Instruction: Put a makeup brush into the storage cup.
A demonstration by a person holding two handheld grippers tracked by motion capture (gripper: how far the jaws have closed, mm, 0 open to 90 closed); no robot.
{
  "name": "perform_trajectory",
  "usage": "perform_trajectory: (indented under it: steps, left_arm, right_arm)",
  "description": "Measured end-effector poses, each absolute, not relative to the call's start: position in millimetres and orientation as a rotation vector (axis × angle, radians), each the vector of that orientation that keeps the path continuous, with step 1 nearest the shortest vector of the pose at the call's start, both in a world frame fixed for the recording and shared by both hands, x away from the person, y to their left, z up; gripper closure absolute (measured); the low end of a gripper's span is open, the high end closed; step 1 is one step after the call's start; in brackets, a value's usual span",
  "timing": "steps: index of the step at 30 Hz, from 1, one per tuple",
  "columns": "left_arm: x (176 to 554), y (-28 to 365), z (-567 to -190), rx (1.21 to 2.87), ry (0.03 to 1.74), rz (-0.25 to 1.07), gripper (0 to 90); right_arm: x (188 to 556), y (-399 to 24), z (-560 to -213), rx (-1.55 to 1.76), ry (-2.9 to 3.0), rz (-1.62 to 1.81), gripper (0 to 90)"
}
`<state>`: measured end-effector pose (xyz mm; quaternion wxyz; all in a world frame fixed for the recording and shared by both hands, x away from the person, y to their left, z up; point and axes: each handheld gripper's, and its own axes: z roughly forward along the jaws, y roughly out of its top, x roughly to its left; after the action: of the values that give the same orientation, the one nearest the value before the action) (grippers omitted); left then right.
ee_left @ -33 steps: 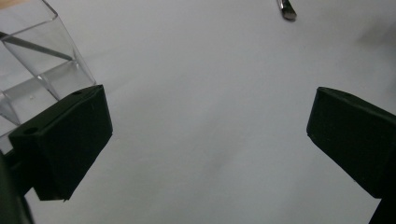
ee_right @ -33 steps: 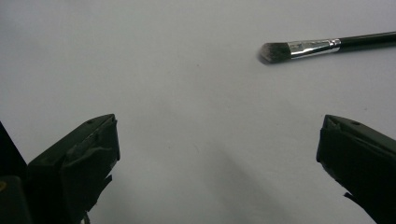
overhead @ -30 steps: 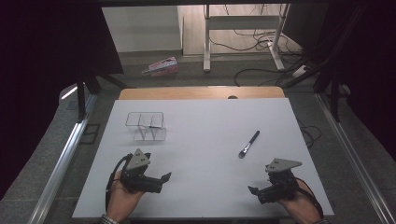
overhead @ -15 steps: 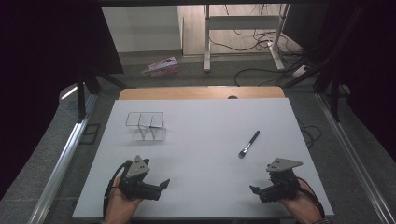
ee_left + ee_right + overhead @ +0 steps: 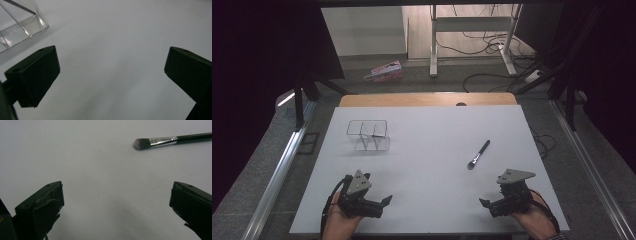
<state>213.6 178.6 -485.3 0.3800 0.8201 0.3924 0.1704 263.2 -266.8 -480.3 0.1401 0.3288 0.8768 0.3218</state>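
High view: the left gripper and right gripper are seen low in frame on the white table. A clear three-compartment plastic organiser sits upper left.

Left gripper view: jaws are spread wide, nothing held.

Right gripper view: jaws are wide apart, empty. The black-handled makeup brush lies upper right, long axis near horizontal, bristles pointing left.
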Motion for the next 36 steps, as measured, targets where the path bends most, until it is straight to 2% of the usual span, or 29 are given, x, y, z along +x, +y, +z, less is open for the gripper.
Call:
perform_trajectory:
  steps: [13, 36]
  left_arm:
    - [214, 179, -485, 2.087, 1.001, 0.431, 0.7]
    - [216, 176, -487, 2.109, 0.992, 0.423, 0.9]
  right_arm:
    - [267, -269, -477, 0.985, 2.509, 0.920, 0.0]
    - [295, -273, -467, 1.089, 2.500, 0.822, 0.0]
